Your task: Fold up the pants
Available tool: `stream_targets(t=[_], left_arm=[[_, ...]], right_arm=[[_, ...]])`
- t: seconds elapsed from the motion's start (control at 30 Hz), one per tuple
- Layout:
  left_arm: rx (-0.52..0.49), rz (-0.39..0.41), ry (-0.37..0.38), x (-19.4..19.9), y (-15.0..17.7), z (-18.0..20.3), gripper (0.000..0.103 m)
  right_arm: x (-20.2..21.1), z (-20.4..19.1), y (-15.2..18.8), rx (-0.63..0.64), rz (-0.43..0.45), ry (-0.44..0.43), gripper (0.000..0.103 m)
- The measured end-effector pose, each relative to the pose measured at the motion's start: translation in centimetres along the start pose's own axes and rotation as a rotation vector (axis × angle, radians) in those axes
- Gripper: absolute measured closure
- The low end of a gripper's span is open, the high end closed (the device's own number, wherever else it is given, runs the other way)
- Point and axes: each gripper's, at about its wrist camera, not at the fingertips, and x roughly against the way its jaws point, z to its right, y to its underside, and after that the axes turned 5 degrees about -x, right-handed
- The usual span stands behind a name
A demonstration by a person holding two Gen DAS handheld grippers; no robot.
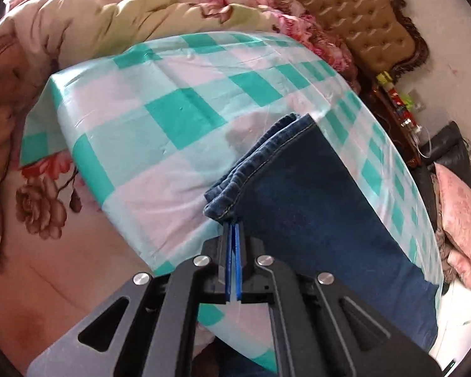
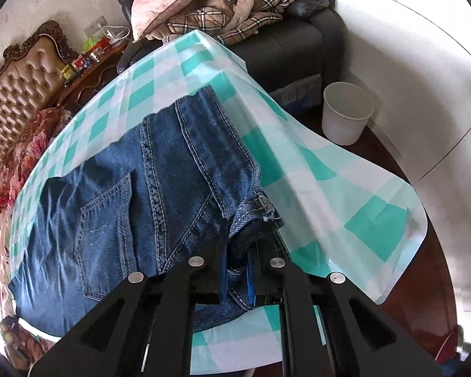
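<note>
Blue denim pants (image 1: 314,201) lie on a table under a teal and white checked cloth (image 1: 172,125). In the left wrist view my left gripper (image 1: 234,224) is shut on the near corner of the stacked leg hems (image 1: 226,207). In the right wrist view the waist end of the pants (image 2: 147,188) shows, with a back pocket and seams. My right gripper (image 2: 238,251) is shut on the bunched waistband corner (image 2: 254,220) at the table's near edge.
A floral quilt (image 1: 94,15) and a tufted headboard (image 1: 361,9) lie beyond the table. A black sofa (image 2: 298,40) holds pillows and plaid blankets. A white bucket (image 2: 345,113) stands on the floor to the right. The cloth (image 2: 345,204) hangs over the table edge.
</note>
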Motion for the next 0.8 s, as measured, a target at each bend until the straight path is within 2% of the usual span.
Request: stream_targets(t=[0.1, 0.17, 0.2, 0.23, 0.27, 0.33, 0.4, 0.47, 0.53, 0.6, 0.63, 0.67, 0.7, 0.8], left_arm=[[-0.097, -0.027, -0.055, -0.1, -0.8, 0.8, 0.091], [-0.176, 0.012, -0.055, 0.3, -2.3, 2.6, 0.086], [-0.26, 0.034, -0.088, 0.4, -3.3, 4.1, 0.079], [-0.327, 0.042, -0.151, 0.2, -3.9, 5.2, 0.045], [-0.39, 0.037, -0.201, 0.0, -4.4, 6.2, 0.028], [-0.453, 0.0, -0.212, -0.4, -5.4, 7.2, 0.031], [-0.482, 0.03, -0.227, -0.4, -6.7, 7.5, 0.041], [-0.557, 0.03, -0.201, -1.2, -7.5, 8.3, 0.046], [-0.664, -0.032, -0.184, -3.8, -8.0, 9.3, 0.055], [-0.717, -0.083, -0.178, -6.0, -8.2, 9.5, 0.064], [-0.724, -0.104, -0.159, -7.0, -8.5, 9.4, 0.088], [-0.716, -0.124, -0.112, -7.6, -8.8, 9.3, 0.095], [-0.684, -0.108, -0.067, -7.8, -9.6, 9.2, 0.098], [-0.615, -0.089, -0.035, -8.5, -10.6, 8.7, 0.098]], right_arm=[[0.1, -0.5, 0.0, 0.012, 0.003, 0.02, 0.093], [-0.2, -0.8, 0.1, 0.015, -0.002, 0.042, 0.093], [-0.3, -0.9, 0.1, 0.013, -0.005, 0.048, 0.093], [-0.3, -1.0, 0.1, 0.011, -0.006, 0.056, 0.093], [-0.2, -1.1, 0.2, 0.014, -0.003, 0.062, 0.094], [0.1, -1.1, 0.2, 0.01, 0.002, 0.062, 0.093], [0.2, -0.9, 0.4, 0.0, 0.001, 0.062, 0.093], [-0.2, -1.0, 0.4, 0.001, -0.01, 0.083, 0.093], [-0.6, -1.4, 0.3, 0.008, -0.015, 0.108, 0.093], [-0.6, -1.8, 0.2, 0.022, -0.011, 0.127, 0.093], [-0.6, -1.8, 0.2, 0.019, -0.011, 0.128, 0.093], [-0.6, -1.7, 0.2, 0.013, -0.011, 0.128, 0.093], [-0.6, -1.6, 0.3, 0.007, -0.012, 0.131, 0.093], [-0.8, -1.8, 0.5, 0.008, -0.011, 0.15, 0.093]])
